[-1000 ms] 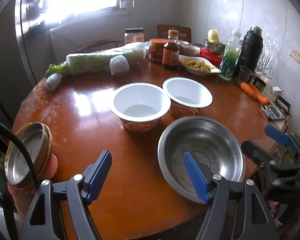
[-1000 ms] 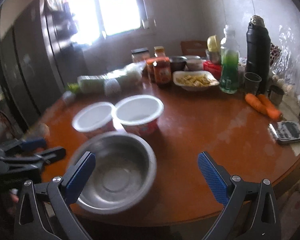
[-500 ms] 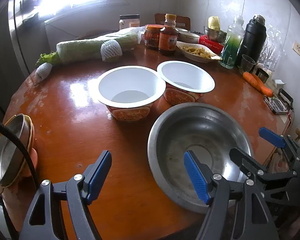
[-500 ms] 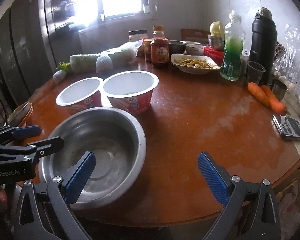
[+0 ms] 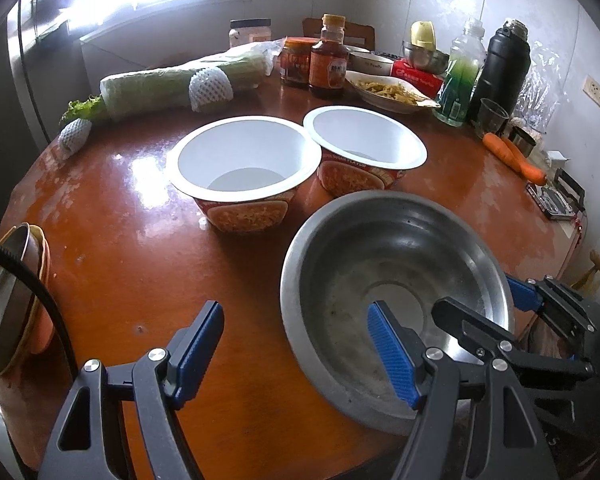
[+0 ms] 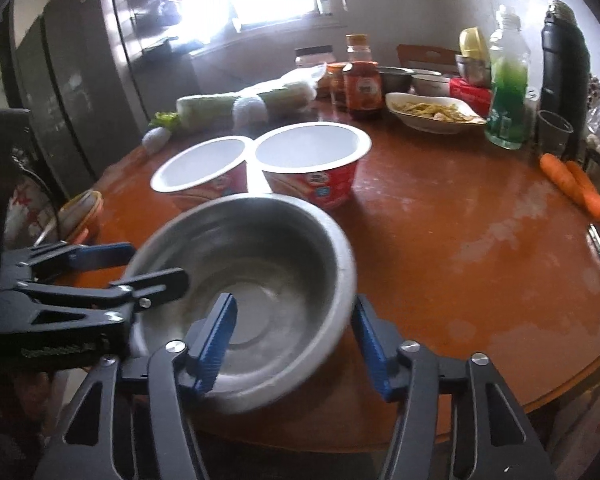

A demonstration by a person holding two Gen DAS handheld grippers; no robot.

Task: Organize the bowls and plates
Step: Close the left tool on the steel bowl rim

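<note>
Your right claw (image 6: 294, 344) has just been closing, jaws astride the near wall of the steel bowl (image 6: 260, 264); pad contact unclear, though the blurred bowl suggests a grip. Left claw (image 5: 296, 352) gapes, its right finger over the bowl's rim. Likely next: lift and stack.

On the table (image 5: 112, 264) before you, the steel bowl (image 5: 396, 280) sits nearest, at your five o'clock in the left wrist view. The two paper bowls (image 5: 244, 160) stand side by side behind it, toward twelve. Behind them lie the wrapped greens (image 5: 180, 84) at eleven and the bottles (image 5: 328, 64) at one. The carrots (image 5: 512, 152) lie at three.
</note>
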